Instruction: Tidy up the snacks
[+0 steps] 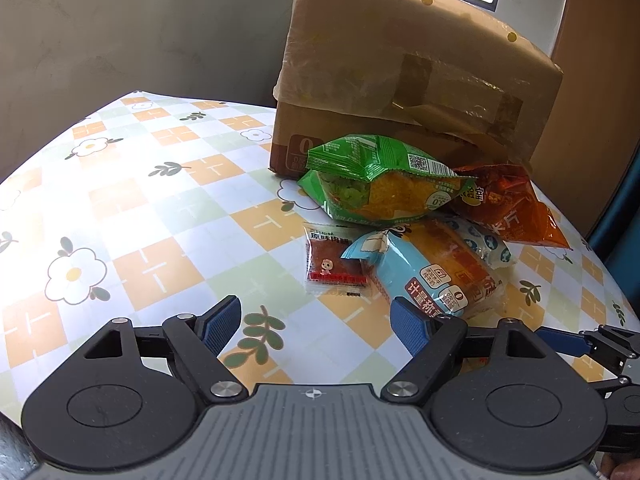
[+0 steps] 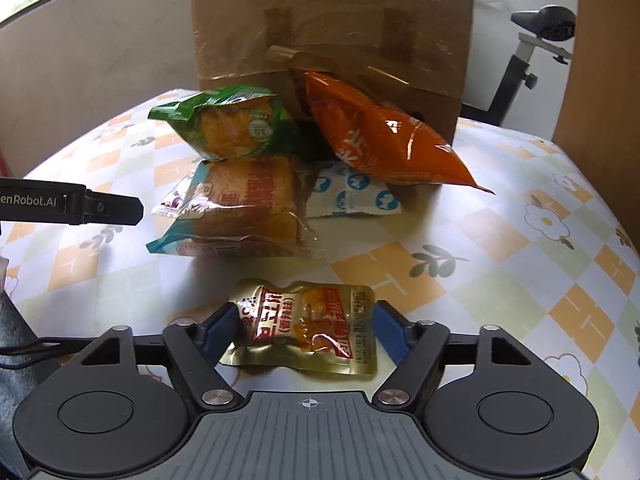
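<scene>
A pile of snacks lies in front of a cardboard box: a green bag, an orange bag, a blue-wrapped bread, a small red jerky packet and a white-blue packet. My left gripper is open and empty just before the bread. A gold snack packet lies between the fingers of my right gripper; the pads sit at its two ends, and whether they press it is unclear.
The table wears a checked orange, green and white flower cloth. The left gripper's side shows at the left of the right wrist view. An exercise bike stands beyond the table at the back right.
</scene>
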Available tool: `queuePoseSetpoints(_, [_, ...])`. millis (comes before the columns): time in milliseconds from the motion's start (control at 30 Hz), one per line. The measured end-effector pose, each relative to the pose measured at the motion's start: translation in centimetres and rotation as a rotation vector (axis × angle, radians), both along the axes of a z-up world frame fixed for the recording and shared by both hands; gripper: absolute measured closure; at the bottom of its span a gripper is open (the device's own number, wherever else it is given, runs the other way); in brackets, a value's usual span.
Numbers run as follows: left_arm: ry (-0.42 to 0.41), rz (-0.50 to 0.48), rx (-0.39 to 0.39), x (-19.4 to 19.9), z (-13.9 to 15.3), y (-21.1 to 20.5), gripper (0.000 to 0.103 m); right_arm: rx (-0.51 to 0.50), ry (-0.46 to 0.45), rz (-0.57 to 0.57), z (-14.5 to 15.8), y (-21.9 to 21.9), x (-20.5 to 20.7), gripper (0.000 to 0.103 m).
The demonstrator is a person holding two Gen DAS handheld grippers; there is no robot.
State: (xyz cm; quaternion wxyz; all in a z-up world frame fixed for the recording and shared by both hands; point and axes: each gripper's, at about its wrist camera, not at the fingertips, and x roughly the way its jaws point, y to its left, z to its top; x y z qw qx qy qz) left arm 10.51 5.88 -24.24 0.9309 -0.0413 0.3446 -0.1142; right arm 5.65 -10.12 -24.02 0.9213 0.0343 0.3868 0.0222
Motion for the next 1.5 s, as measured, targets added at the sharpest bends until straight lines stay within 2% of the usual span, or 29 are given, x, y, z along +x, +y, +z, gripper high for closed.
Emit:
queuePoseSetpoints(433, [0.005,-0.002,0.0,-0.1,0.0,0.0,0.019,-0.018,-0.003,0.008,0.0,0.5,0.0,0.034])
queuePoseSetpoints(633, [0.005,-0.002,-0.001,-0.1,0.0,0.1,0.019,0.0,-0.013,-0.006,0.1,-0.1,-0.3,0.041])
queuePoseSetpoints(667, [0.005,-0.003,-0.001,-0.1,0.0,0.1,0.019,0.011,-0.016,-0.005,0.1,-0.3,-0.3,0.05])
queuePoseSetpoints(700, [0.004,-0.002,-0.001,-0.1,0.0,0.1,0.019,0.039,-0.028,0.021,0.2,-0.3,-0.5,0.068])
queuePoseSetpoints(833, [0.006,-0.001,-0.001,0.0,-0.1,0.2,0.019,0.0,-0.029,0.053,0.3,0.6,-0.4,0.072])
queuePoseSetpoints(967, [0.008,0.005,-0.006,0.0,-0.1,0.2,0.019,0.023,-0.031,0.039,0.4,0.2,-0.4,0.071])
queuePoseSetpoints(1033, [0.007,0.004,-0.005,0.0,0.0,0.2,0.019,0.018,-0.032,0.022,0.7,0.0,-0.5,0.064])
queuePoseSetpoints(1100, [0.007,0.005,-0.006,0.0,0.0,0.2,0.019,0.028,-0.031,0.004,1.1,-0.5,-0.7,0.047])
queuePoseSetpoints(1167, [0.007,0.005,-0.006,0.0,0.0,0.2,0.019,0.024,-0.008,-0.005,1.2,-1.0,-0.7,0.04])
queuePoseSetpoints(1367, [0.015,0.005,-0.022,0.1,-0.1,0.3,0.019,0.011,0.101,0.013,1.0,-2.0,-0.6,0.04])
queuePoseSetpoints(1500, [0.016,0.007,-0.026,0.1,-0.1,0.4,0.019,-0.044,0.126,0.058,0.7,-1.1,-0.4,0.032])
